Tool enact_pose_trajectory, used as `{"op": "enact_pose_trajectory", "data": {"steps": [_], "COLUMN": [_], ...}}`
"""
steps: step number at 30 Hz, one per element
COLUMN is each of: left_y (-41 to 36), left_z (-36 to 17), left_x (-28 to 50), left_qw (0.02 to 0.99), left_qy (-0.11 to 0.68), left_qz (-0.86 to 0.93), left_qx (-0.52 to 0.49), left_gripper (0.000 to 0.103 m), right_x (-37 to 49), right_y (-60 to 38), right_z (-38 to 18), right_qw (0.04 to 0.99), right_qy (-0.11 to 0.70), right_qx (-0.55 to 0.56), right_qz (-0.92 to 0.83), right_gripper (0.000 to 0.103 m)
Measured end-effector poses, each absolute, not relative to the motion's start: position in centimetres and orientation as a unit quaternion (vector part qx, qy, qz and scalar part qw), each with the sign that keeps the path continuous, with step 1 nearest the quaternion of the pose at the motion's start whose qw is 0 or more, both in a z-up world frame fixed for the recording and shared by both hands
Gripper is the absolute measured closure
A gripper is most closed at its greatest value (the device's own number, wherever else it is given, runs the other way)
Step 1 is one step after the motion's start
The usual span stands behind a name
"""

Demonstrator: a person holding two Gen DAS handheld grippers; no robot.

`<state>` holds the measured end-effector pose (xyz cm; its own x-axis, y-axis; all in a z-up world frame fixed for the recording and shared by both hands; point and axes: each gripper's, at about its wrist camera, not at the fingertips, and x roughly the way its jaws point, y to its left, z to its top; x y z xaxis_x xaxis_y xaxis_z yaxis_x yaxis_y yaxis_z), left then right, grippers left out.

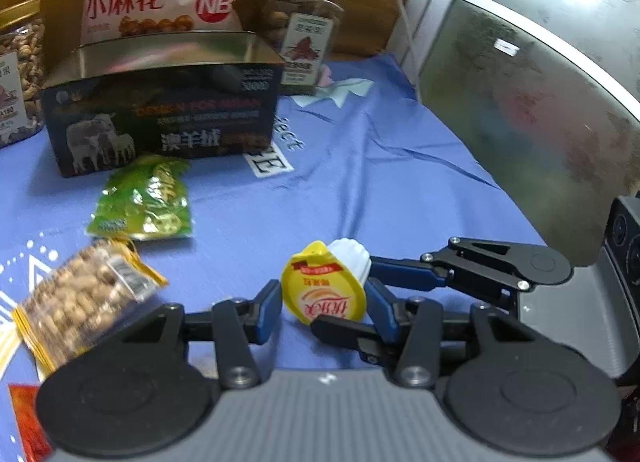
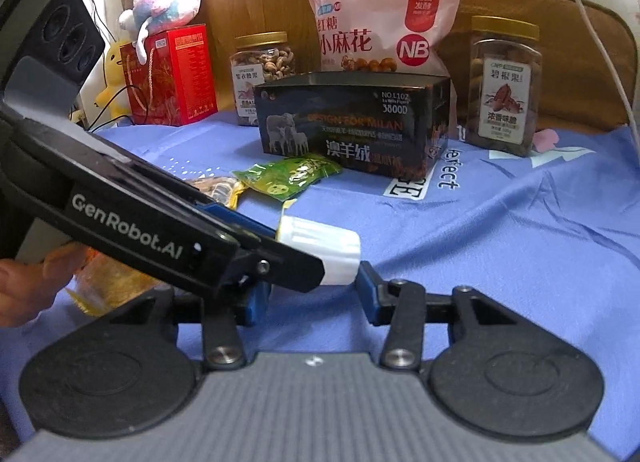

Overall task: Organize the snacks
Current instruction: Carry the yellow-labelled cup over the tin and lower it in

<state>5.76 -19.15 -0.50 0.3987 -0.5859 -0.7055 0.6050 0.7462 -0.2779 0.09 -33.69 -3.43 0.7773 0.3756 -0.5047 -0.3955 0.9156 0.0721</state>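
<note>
Both claws meet on the small jelly cup [image 1: 325, 286] above the blue-clothed surface [image 1: 360, 181], the left claw [image 1: 326, 304] and right claw [image 2: 310, 294] each part-closed against it, apparently a handover toward the dark box [image 2: 352, 121].

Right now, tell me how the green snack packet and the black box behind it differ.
The green packet lies flat and crinkled on the blue cloth; the black box stands rigid and much bigger. The green packet is sealed; the black box has an open top with a pink bag in it. Both rest on the blue cloth.
</note>
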Motion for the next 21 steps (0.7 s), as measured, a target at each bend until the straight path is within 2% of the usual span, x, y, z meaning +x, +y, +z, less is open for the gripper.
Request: {"op": "enact_pose_trajectory", "data": {"steps": [5,9,16,21], "left_y": [-19.4,-19.5,-19.2,-19.9], "left_z": [-0.4,1.8,8.2,9.5], "left_x": [4.3,4.6,8.8,13.6], "left_qw": [0.831,0.839,0.868,0.884], "left_qy": [0.413,0.391,0.333,0.32], "left_qz": [-0.371,-0.378,-0.369,-0.34], "left_qx": [0.017,0.022,0.017,0.021], "left_gripper": [0.057,0.057,0.057,0.057], "right_x": [-2.0,-2.4,1.1,5.9], "right_y": [-33.5,-33.2,-32.4,-31.9], "right_z": [-3.5,-2.4,2.9,4.8], "right_qw": [0.946,0.953,0.973,0.976], "right_qy": [0.261,0.246,0.163,0.136], "right_qx": [-0.026,-0.032,-0.056,-0.06], "right_qz": [0.189,0.173,0.156,0.157], "right_gripper": [0.054,0.054,0.054,0.054]}}
